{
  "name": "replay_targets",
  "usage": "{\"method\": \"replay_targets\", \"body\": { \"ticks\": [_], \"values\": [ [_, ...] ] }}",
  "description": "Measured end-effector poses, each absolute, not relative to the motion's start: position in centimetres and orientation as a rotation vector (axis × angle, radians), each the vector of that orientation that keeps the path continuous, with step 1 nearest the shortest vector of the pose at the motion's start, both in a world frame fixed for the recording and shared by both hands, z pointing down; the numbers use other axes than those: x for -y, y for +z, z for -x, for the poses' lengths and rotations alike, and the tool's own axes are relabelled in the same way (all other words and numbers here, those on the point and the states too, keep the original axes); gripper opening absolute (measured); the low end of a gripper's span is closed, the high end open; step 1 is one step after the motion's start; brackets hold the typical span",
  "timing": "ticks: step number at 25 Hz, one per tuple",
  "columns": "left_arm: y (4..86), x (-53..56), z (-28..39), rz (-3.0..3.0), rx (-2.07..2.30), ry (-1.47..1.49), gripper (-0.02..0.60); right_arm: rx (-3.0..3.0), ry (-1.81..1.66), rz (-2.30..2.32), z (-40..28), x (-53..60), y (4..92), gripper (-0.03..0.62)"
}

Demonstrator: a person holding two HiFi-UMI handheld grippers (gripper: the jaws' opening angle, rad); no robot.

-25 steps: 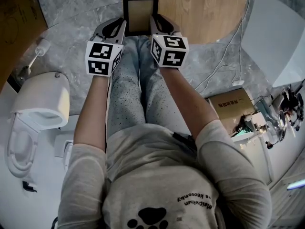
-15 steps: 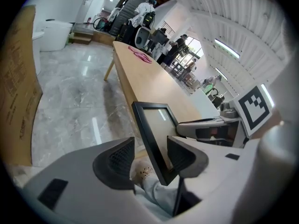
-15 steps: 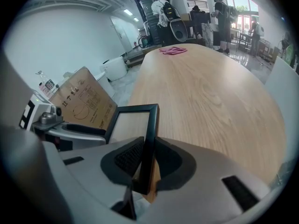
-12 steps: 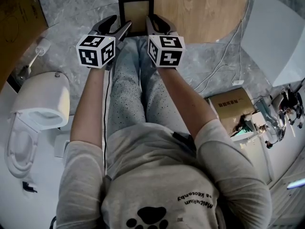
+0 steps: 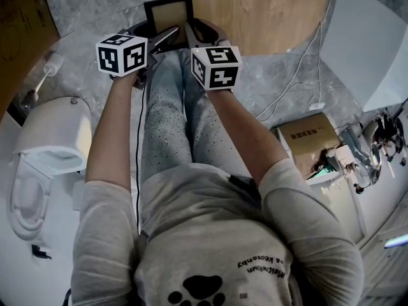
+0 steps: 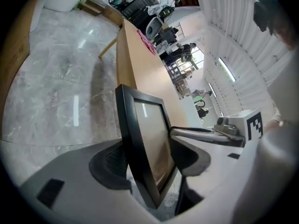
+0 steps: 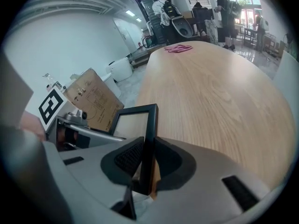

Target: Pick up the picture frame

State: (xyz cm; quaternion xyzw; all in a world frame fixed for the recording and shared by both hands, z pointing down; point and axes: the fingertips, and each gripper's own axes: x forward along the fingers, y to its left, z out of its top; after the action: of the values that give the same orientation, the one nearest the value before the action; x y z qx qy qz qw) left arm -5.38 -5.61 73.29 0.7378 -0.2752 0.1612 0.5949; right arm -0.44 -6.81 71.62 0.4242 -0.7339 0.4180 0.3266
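The picture frame (image 5: 169,14) is black with a pale insert and is held upright above the floor, past my knees. My right gripper (image 5: 194,34) is shut on its right edge, and in the right gripper view both pads press on the black rim (image 7: 149,139) between the jaws of that gripper (image 7: 148,164). My left gripper (image 5: 158,41) is at the frame's left edge. Its jaws have just been opening and now stand wide. In the left gripper view the picture frame (image 6: 149,139) stands slanted between the jaws of the left gripper (image 6: 152,164), with gaps to both pads.
A wooden tabletop (image 5: 255,11) lies just beyond the frame. A toilet (image 5: 48,139) and its brush (image 5: 44,75) are at the left. A cardboard box (image 5: 310,136), cables (image 5: 293,88) and a white panel (image 5: 366,43) are at the right. My legs (image 5: 172,120) are under both arms.
The left gripper has rolled and its jaws have come open off the frame's left edge. Both hands and the frame have drifted left in the head view.
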Motion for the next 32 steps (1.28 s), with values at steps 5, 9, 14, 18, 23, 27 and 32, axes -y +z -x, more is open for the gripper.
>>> {"method": "replay_targets", "body": {
  "ticks": [5,9,14,18,23,27,32],
  "values": [
    [72.3,5.4,4.9,-1.704,0.588,0.310,0.258,1.953,1.128,-1.083,0.3,6.9,71.6,0.077],
    [71.3,5.3,4.6,-1.688,0.539,0.233,0.255,1.974,1.153,-1.069,0.4,6.9,71.6,0.077],
    [70.7,5.6,4.0,-1.675,0.518,0.178,0.191,2.002,1.211,-1.039,0.6,6.8,71.6,0.077],
    [70.0,5.7,3.3,-1.673,0.495,0.150,0.150,2.024,1.302,-1.014,1.0,6.6,71.6,0.071],
    [70.4,5.3,3.4,-1.649,0.528,0.204,0.091,2.040,1.316,-0.977,1.0,6.1,71.6,0.071],
    [71.0,4.8,3.6,-1.633,0.564,0.276,0.029,2.045,1.316,-0.949,1.1,5.6,71.5,0.071],
    [70.7,5.0,3.3,-1.604,0.596,0.295,0.023,2.037,1.301,-0.946,0.9,5.5,71.5,0.071]
  ]
}}
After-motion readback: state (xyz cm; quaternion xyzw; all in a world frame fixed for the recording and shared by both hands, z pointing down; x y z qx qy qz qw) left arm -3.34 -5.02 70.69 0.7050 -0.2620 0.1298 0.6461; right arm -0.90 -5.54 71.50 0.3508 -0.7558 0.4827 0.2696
